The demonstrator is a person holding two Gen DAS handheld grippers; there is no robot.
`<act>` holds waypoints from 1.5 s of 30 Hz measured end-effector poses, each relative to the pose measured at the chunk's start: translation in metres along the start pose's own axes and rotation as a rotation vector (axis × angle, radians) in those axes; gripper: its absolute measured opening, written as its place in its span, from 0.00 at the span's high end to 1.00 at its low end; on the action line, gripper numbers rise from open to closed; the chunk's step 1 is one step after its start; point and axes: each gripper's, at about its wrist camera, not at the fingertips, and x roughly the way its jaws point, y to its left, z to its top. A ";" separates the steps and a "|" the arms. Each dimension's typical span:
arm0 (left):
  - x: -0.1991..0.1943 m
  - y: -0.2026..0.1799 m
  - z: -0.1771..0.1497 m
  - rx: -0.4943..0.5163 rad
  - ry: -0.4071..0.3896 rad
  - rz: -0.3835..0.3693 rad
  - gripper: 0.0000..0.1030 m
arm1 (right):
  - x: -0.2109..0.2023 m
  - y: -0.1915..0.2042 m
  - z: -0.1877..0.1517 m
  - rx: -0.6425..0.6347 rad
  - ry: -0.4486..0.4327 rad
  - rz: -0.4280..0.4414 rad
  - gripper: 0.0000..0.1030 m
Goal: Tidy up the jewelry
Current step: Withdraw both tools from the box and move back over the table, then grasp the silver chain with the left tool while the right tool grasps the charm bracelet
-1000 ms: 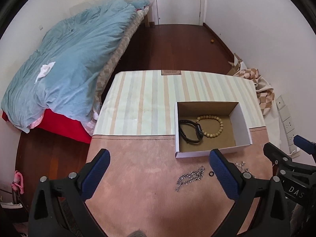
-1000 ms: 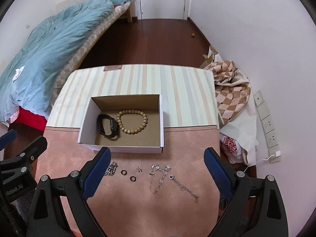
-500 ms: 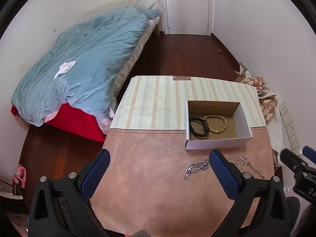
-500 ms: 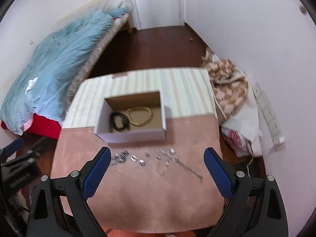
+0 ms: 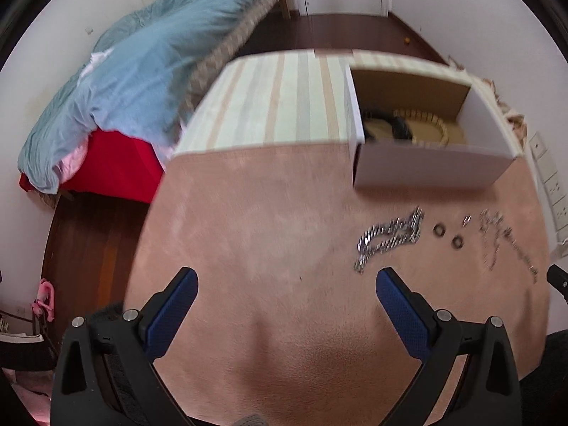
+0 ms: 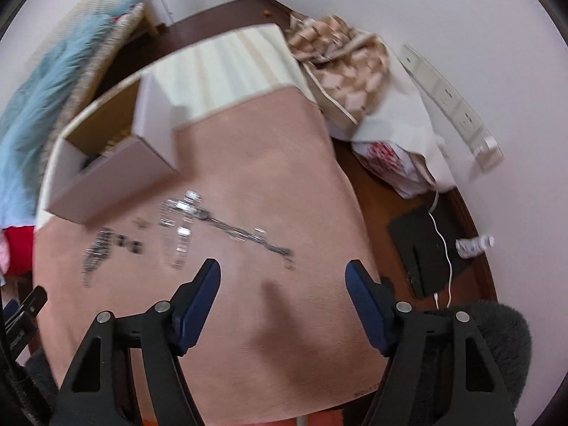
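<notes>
An open cardboard box [image 5: 429, 170] sits on the table and holds a wooden bead bracelet [image 5: 431, 126] and a black band [image 5: 399, 126]. In front of it on the pink cloth lie a chunky silver chain [image 5: 388, 238], two small dark rings [image 5: 448, 236] and thin silver chains [image 5: 504, 241]. My left gripper [image 5: 285, 296] is open and empty, low over the cloth, left of the chunky chain. My right gripper [image 6: 283, 289] is open and empty, just short of a thin chain [image 6: 248, 236]. The box [image 6: 106, 184] is at its left.
A bed with a blue duvet [image 5: 135, 85] stands left of the table. Bags and checked cloth [image 6: 355, 71] lie on the floor at the right, with a black device, a white cable [image 6: 442, 245] and a small bottle [image 6: 474, 245]. Wall sockets [image 6: 451, 103] are at the right.
Both grippers have dropped from high above the table to close over the cloth. The view is blurred by the motion. The right gripper has tilted and swung toward the thin chains.
</notes>
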 end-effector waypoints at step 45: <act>0.061 -0.081 0.043 0.163 0.085 -0.204 0.55 | 0.021 0.041 0.026 -0.080 -0.154 0.215 0.89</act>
